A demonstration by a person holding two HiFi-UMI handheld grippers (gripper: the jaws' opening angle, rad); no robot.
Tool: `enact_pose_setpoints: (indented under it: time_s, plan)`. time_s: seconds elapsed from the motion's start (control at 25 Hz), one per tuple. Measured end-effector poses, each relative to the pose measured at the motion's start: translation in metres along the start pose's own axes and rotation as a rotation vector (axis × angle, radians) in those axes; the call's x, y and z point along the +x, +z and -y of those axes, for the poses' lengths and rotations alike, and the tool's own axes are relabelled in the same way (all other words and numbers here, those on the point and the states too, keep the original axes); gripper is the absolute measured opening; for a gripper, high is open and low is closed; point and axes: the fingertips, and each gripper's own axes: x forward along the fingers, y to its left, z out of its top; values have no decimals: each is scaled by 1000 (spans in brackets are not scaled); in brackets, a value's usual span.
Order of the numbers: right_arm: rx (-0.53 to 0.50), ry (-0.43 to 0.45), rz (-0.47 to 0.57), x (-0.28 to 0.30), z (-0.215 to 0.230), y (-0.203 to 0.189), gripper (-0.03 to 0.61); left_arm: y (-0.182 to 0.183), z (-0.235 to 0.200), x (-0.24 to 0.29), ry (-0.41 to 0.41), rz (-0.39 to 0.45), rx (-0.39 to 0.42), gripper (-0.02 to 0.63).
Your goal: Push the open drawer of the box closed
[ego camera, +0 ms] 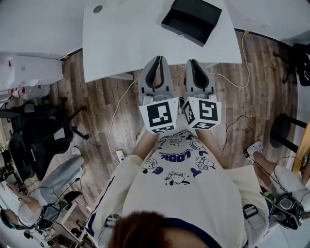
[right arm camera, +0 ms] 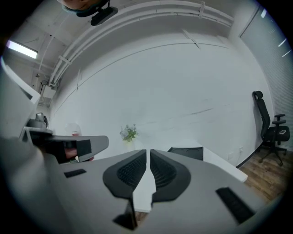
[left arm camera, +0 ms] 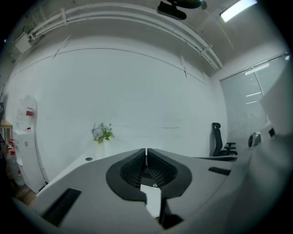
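Note:
The black box (ego camera: 192, 19) lies on the white table (ego camera: 126, 43) at the far edge of the head view, tilted. Its near side shows a lower dark lip, and I cannot tell how far the drawer stands out. In the right gripper view the black box (right arm camera: 186, 153) shows just right of the jaws on the tabletop. Both grippers are held side by side in front of the person's chest, over the floor and short of the table. The left gripper (ego camera: 156, 60) (left arm camera: 146, 150) and the right gripper (ego camera: 193, 63) (right arm camera: 148, 151) are shut with nothing between their jaws.
A small vase of flowers (left arm camera: 101, 133) (right arm camera: 129, 133) stands at the table's far side and a round grey disc (ego camera: 98, 8) lies on the table. Black office chairs (ego camera: 34, 131) (right arm camera: 270, 128), a black stool (ego camera: 283, 128), floor cables and seated people (ego camera: 43, 189) surround the spot.

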Motion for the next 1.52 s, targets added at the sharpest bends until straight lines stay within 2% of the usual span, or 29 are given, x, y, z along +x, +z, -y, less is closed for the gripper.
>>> enact_pose_setpoints:
  time_s: [0.64,1.12,1.52]
  plan:
    - [20,-120,-29,98,11,-2,43,-6,-43,96,-105,-44,10,23]
    - [48,-175,-102,131,12,-30,43,-29,-60,128,-158,-104,7,22]
    - [56,-192,-173,152,37,-50,43,-47,-52,154,-169,-143,3,23]
